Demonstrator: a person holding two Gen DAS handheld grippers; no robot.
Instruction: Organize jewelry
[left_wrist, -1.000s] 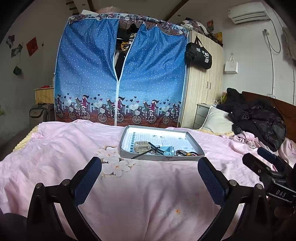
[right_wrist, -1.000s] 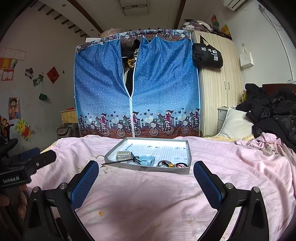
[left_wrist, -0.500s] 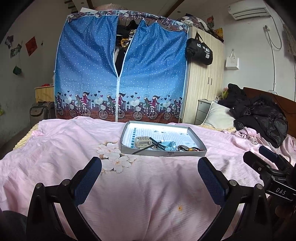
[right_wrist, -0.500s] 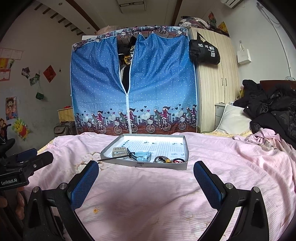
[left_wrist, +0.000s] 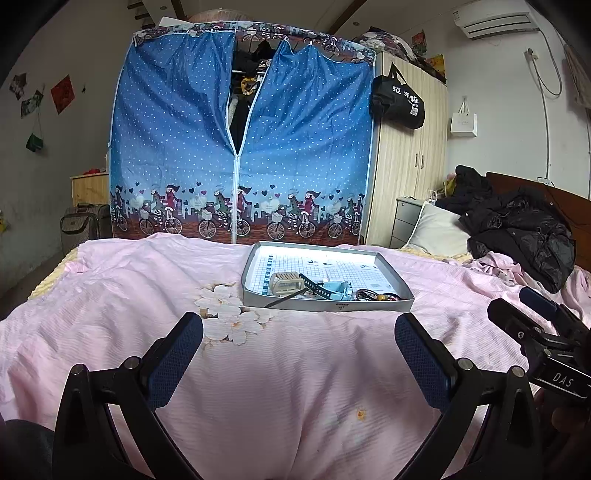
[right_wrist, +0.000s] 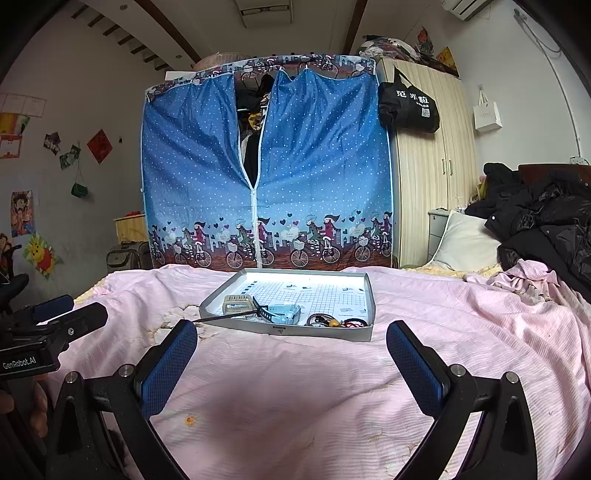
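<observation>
Left wrist view: left gripper (left_wrist: 298, 343) above the pink bedspread (left_wrist: 110, 295), fingers spread wide, nothing between them.
Right wrist view: right gripper (right_wrist: 291, 349) likewise wide apart and empty, short of the tray (right_wrist: 364, 334).
Tray: grey, shallow, flat on the bed ahead of both grippers, grid-printed floor.
Jewelry location: all bunched along the tray's near edge: beige comb-like piece (right_wrist: 238, 303), dark-strapped watch (right_wrist: 264, 313), pale blue watch (right_wrist: 284, 314), tangle of bracelets or rings (right_wrist: 338, 323) at near right.
Thin dark stick (right_wrist: 225, 317): leans over the near-left wall, tip outside.
Stage: undecided; pile fits either unsorted items or items just gathered.
Handling judgement: pieces touch and overlap, so any pick should take one item from above, fingers narrowed beforehand.
Risk: straps and loops may snag neighbours; soft bed lets the tray tilt if pressed.
</observation>
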